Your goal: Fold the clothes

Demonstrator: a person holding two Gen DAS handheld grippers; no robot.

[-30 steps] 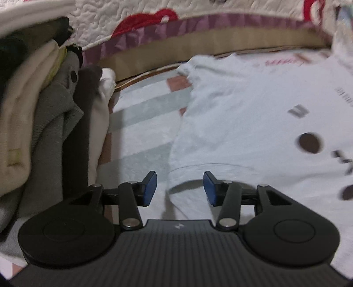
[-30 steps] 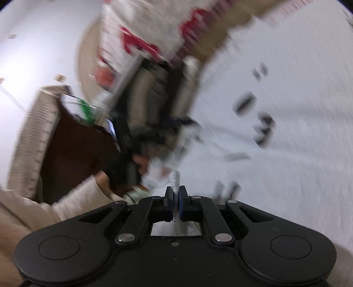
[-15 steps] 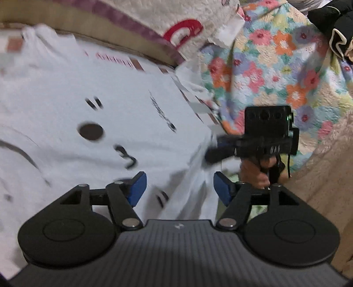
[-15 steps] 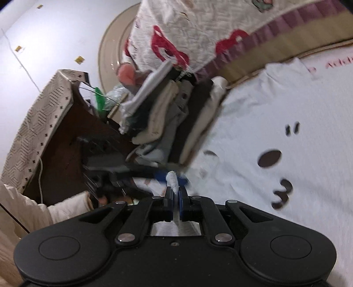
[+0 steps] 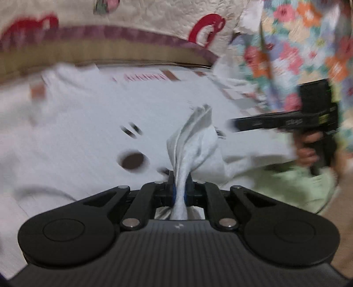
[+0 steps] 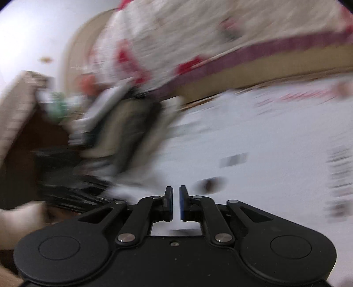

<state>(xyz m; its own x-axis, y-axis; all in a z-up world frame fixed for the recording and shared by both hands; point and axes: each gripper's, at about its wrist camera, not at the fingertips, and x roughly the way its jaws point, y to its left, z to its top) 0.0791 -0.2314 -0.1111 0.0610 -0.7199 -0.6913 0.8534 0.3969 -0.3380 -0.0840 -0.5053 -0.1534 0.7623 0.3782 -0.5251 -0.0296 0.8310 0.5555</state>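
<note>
The setting is a bed with a cream quilted coverlet printed in red [image 5: 132, 13] at the far side and a floral quilt in orange, pink and green [image 5: 297, 44] at the far right; a large white T-shirt with dark printed marks [image 5: 88, 123] lies spread over the bed surface. In the left wrist view, the left gripper [image 5: 180, 189] has its blue-padded fingers pressed together on a bunched fold of the shirt's white cloth, which rises in a twisted peak just beyond the tips. To the right, the person's hand [image 5: 307, 150] holds the black handle of the right gripper [image 5: 233, 125], whose tips reach toward the lifted cloth; blur hides whether they touch it. In the right wrist view, heavily smeared, the right gripper [image 6: 174, 203] shows its fingers nearly together with a narrow slit between them and nothing held there. The shirt [image 6: 264, 136] fills the right side, and a stack of folded garments in grey, beige and black [image 6: 123, 132] stands at the far left. Judging by this, some clothes already sit folded in the stack, while the white shirt is mostly flat with one part gathered up, so its fold looks under way and unfinished.
</note>
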